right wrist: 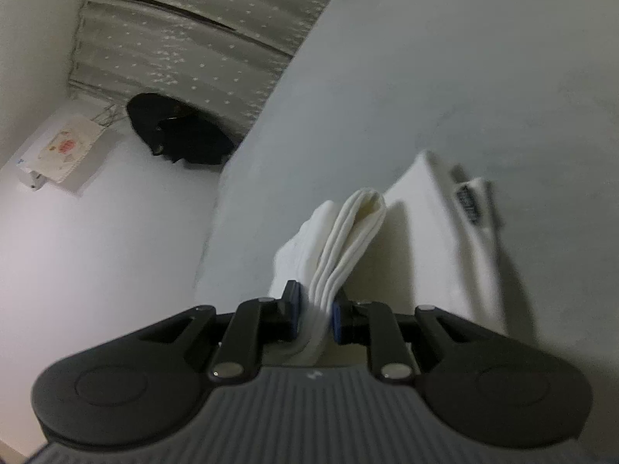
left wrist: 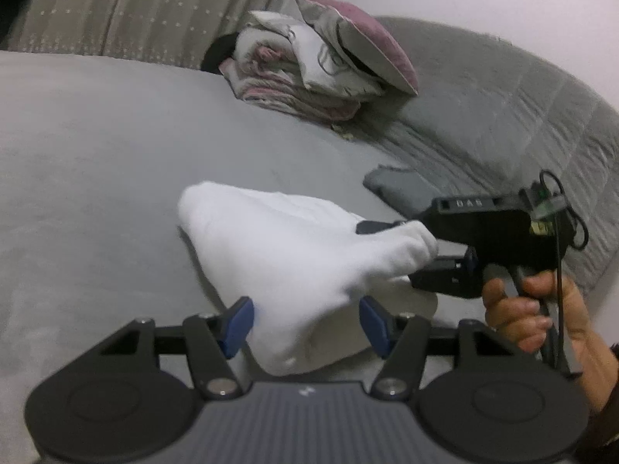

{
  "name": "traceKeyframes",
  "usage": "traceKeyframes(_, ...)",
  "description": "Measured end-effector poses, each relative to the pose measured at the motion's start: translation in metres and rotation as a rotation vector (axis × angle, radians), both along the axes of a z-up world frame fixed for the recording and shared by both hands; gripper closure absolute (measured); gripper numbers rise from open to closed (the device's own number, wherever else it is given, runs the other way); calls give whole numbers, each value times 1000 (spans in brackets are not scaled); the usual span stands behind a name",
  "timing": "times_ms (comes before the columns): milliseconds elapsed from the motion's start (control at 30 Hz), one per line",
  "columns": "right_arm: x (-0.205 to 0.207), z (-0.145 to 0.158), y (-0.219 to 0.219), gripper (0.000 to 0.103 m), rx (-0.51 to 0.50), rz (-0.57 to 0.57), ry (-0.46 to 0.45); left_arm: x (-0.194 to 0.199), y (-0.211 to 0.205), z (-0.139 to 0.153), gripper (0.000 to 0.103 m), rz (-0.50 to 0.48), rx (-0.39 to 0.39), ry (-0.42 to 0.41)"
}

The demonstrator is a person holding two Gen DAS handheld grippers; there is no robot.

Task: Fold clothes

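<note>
While the right tongs (right wrist: 315, 315) pinch the soft ribbed white garment (left wrist: 294, 255) over the smooth grey bed (left wrist: 96, 154), left tongs (left wrist: 305, 323) sit spread wide.

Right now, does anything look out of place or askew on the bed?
Nothing is spilled or damaged. The white garment is bunched, pinched in the right gripper and lifted off the grey bed, while the left gripper stands open around it. The pile of bedding at the far edge is heaped untidily.
</note>
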State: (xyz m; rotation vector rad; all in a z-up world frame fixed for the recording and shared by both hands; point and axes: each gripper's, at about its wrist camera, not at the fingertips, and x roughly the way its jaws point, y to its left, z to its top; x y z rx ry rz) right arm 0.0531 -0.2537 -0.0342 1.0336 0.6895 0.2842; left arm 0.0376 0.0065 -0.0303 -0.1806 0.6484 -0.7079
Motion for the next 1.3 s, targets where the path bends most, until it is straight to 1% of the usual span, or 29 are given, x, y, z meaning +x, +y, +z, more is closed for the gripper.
traceKeyframes(67,1,-1,0,79,10,-1,11,-1,-6,-2,42,0,30,-20)
traceKeyframes(100,1,-1,-1,75,16,-1,12,-2,-8,-2,42,1,44,-30)
traceKeyframes(133,0,0,-2,66,21,-4,9,-2,-10,-2,42,0,57,-40)
traceKeyframes(200,-1,2,-4,52,41,-7,-2,-5,-15,-1,42,-8,91,-68)
traceKeyframes(233,-1,3,-5,48,54,-9,-9,-7,-17,-1,41,-12,111,-85)
traceKeyframes(300,-1,4,-7,47,71,-8,-15,-12,-22,0,41,-20,153,-119)
traceKeyframes(367,0,5,-4,47,47,-2,-14,-17,-27,-1,41,-30,195,-153)
traceKeyframes(400,2,7,-1,48,20,6,-15,-19,-29,0,41,-33,209,-165)
traceKeyframes(433,3,8,3,59,-9,14,-17,-20,-30,0,40,-34,221,-171)
traceKeyframes(467,3,10,6,67,-40,26,-22,-21,-31,1,40,-35,230,-176)
traceKeyframes(500,4,12,10,82,-71,39,-27,-20,-30,2,40,-35,234,-174)
traceKeyframes(567,3,16,14,84,-112,51,-49,-16,-23,6,40,-39,209,-155)
traceKeyframes(667,-4,28,13,87,-158,48,-106,-14,-9,17,40,-41,124,-147)
traceKeyframes(767,-11,31,6,87,-172,41,-140,-9,4,28,38,-34,26,-134)
traceKeyframes(867,-15,26,-2,87,-166,31,-138,5,7,28,39,0,-62,-81)
traceKeyframes(967,-17,20,-10,89,-154,24,-122,19,1,23,41,38,-116,-33)
traceKeyframes(1033,-20,17,-14,89,-155,19,-116,25,-7,17,45,43,-123,-18)
traceKeyframes(1133,-19,10,-19,90,-156,7,-87,25,-22,7,46,20,-92,-10)
traceKeyframes(1267,-17,0,-26,89,-152,-14,-36,19,-42,-3,46,-17,-18,-43)
traceKeyframes(1300,-16,-2,-27,86,-151,-20,-23,17,-46,-6,46,-26,2,-53)
